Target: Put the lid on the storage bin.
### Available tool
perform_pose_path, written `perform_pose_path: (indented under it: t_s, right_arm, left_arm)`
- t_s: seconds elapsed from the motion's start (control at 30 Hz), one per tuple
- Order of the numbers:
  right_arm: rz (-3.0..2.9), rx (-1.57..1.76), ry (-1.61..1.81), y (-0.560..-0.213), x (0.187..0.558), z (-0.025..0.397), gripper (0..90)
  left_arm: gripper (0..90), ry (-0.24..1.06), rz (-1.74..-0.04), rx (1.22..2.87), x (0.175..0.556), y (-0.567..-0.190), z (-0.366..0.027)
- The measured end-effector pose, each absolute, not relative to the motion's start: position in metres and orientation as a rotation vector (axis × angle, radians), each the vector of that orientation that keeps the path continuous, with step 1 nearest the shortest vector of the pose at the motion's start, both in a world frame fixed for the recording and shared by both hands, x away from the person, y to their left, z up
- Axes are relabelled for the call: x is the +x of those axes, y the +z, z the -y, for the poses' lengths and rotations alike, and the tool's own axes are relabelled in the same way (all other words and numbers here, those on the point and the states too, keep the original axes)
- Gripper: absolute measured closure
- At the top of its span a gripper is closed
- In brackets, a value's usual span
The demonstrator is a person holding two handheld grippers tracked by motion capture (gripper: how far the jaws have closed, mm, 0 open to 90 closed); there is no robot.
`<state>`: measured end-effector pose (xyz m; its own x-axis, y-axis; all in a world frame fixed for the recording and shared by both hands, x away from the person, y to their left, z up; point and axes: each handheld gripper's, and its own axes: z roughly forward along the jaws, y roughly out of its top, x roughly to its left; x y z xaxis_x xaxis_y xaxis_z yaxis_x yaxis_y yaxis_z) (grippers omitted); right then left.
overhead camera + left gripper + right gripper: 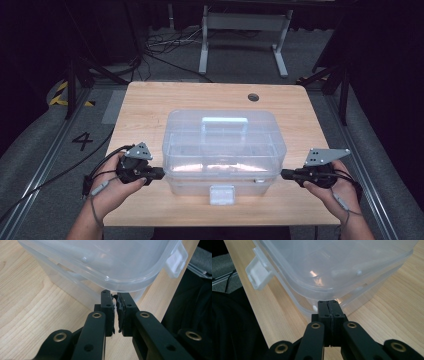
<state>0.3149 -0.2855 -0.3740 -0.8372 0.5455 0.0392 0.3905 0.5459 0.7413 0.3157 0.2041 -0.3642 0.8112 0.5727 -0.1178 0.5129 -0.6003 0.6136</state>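
Note:
A clear plastic storage box (222, 150) stands in the middle of the wooden table (145, 102), its lid on, with a handle (225, 122) on top and a white latch (221, 194) at the near side. My left gripper (161, 173) is shut, and its tips touch the box's near left corner just under the lid rim (130, 286). My right gripper (284, 174) is shut too, with its tips against the near right corner below the rim (322, 291). Nothing is between either gripper's jaws. Left gripper (115, 296) and right gripper (328, 302) each see the latch (176, 262) (258, 272) to one side.
A round cable hole (253, 97) sits near the table's far right edge. Beyond the table are a grey stand (245, 30) and loose cables (165, 47) on the floor. A "4" (82, 141) is marked on the floor at the left.

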Motion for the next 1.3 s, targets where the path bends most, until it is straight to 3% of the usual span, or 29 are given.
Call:
perform_pose_path:
  t_s: [1.3]
  right_arm:
    - [-2.69, 0.791, 1.083, -0.3832, 0.3166, 0.2823, 90.0]
  left_arm:
    - [84.5, 0.063, -0.792, 2.444, 0.3179, -0.3709, -0.1988]
